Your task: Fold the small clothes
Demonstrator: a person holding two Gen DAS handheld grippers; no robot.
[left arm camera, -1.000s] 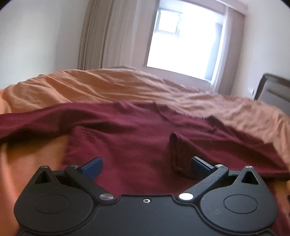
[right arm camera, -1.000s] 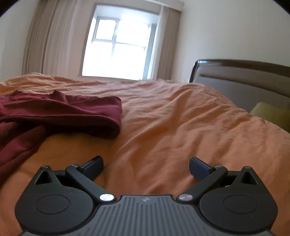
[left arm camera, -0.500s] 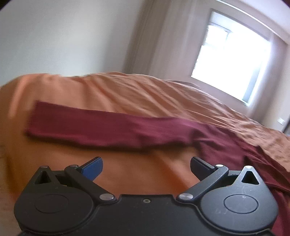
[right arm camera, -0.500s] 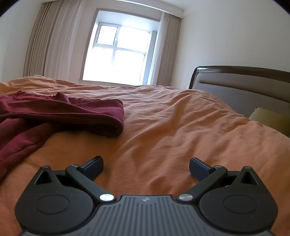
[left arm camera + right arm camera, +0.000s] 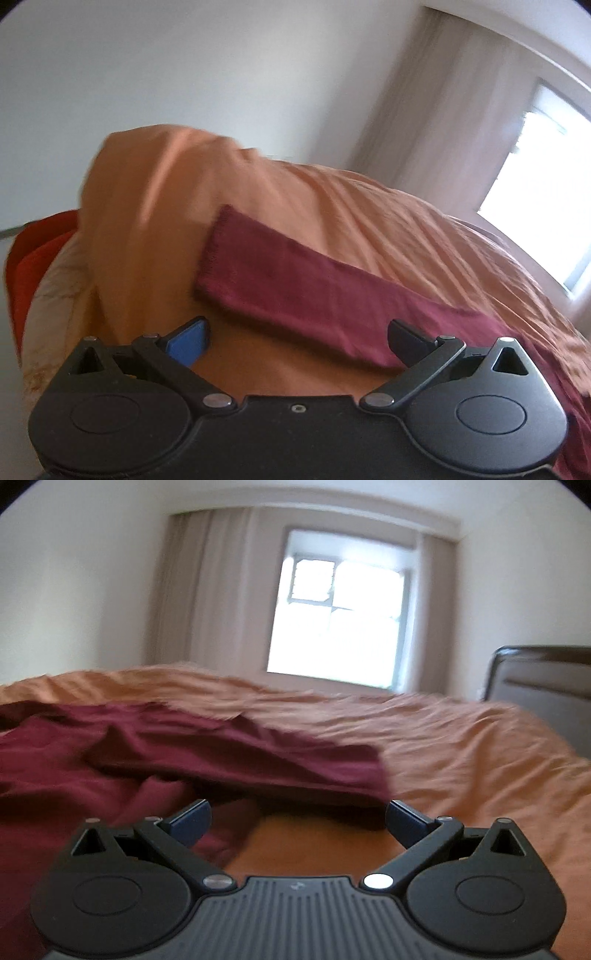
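Note:
A dark red long-sleeved top lies spread on an orange bed cover. In the left wrist view one sleeve (image 5: 295, 284) stretches out flat, its cuff end at the upper left, and my left gripper (image 5: 297, 341) stands open just in front of it, touching nothing. In the right wrist view the other sleeve (image 5: 303, 764) lies rumpled across the middle, with the crumpled body (image 5: 55, 768) to the left. My right gripper (image 5: 297, 821) is open just short of that sleeve's end, with nothing between its fingers.
The orange bed cover (image 5: 461, 746) runs wide to the right. A dark headboard (image 5: 535, 675) stands at the far right, below a bright window (image 5: 340, 613) with curtains. In the left wrist view the bed's corner (image 5: 122, 177) drops off, with red fabric (image 5: 26, 266) beside it.
My left gripper has swung left from the top's body to the stretched sleeve near the bed corner. My right gripper has turned left and moved up to the other sleeve. Both stayed open.

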